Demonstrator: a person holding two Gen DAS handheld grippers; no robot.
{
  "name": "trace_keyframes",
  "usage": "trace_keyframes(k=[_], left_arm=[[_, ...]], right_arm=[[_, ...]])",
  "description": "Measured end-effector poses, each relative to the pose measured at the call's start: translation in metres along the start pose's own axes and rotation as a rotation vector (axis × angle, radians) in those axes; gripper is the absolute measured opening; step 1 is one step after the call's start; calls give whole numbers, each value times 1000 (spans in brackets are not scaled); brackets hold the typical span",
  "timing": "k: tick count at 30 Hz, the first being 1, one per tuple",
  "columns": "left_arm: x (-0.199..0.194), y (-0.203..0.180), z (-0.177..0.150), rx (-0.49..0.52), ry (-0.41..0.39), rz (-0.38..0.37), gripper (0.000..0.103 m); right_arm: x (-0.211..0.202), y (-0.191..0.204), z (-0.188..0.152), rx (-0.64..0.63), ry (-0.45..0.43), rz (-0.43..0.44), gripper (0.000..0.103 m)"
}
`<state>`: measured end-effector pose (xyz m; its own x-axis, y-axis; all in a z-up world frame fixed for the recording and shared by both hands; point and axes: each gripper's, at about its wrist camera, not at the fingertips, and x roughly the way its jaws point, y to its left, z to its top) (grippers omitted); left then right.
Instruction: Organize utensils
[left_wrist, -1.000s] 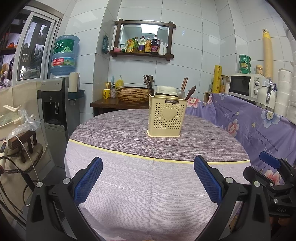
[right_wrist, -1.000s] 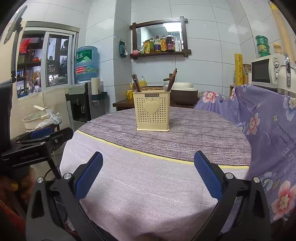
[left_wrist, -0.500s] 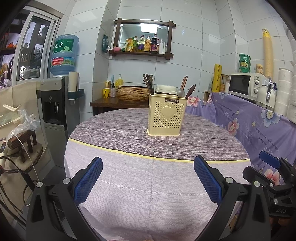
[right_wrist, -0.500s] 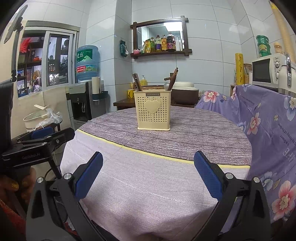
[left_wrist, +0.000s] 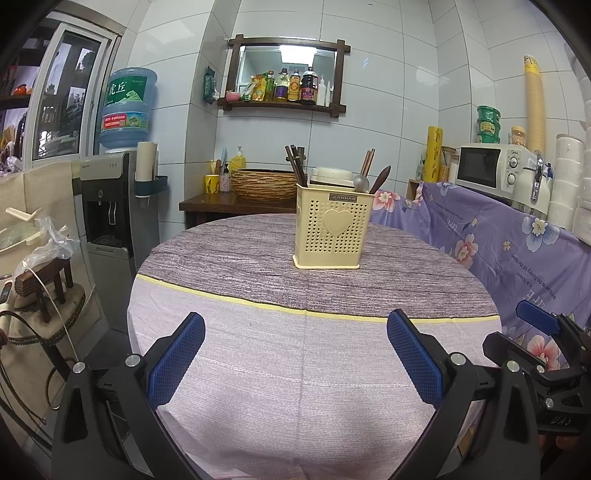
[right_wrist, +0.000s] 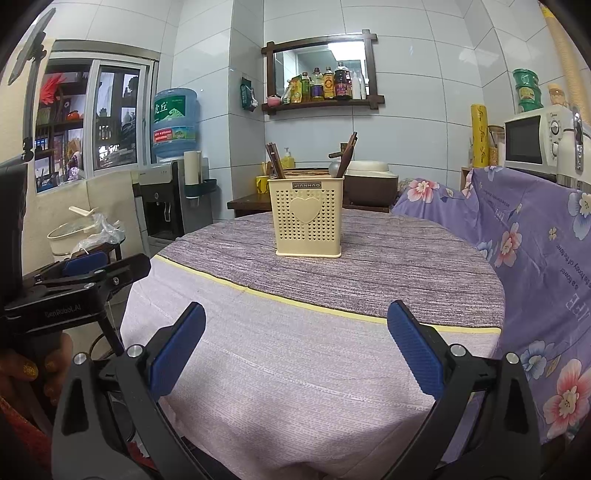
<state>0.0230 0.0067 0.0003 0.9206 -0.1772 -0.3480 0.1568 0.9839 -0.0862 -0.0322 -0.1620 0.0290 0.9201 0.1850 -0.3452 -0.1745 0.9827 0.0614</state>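
A cream perforated utensil holder with a heart on its front stands upright on the far half of the round table; it also shows in the right wrist view. Dark chopsticks, a metal spoon and a wooden spoon stick out of it. My left gripper is open and empty over the table's near edge. My right gripper is open and empty beside it, also well short of the holder.
A purple flowered cloth covers the counter at the right, with a microwave on it. A water dispenser stands at the left. A dark side table with a woven basket stands behind the round table.
Both grippers have drifted very slightly; the holder sits a little higher in both views. Nothing was taken hold of or let go.
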Motion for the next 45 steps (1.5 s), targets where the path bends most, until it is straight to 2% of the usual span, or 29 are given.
trace_keyframes(k=[45], left_arm=[[2, 3, -2, 2, 10, 11, 98]], right_arm=[[0, 1, -3, 2, 9, 3, 97]])
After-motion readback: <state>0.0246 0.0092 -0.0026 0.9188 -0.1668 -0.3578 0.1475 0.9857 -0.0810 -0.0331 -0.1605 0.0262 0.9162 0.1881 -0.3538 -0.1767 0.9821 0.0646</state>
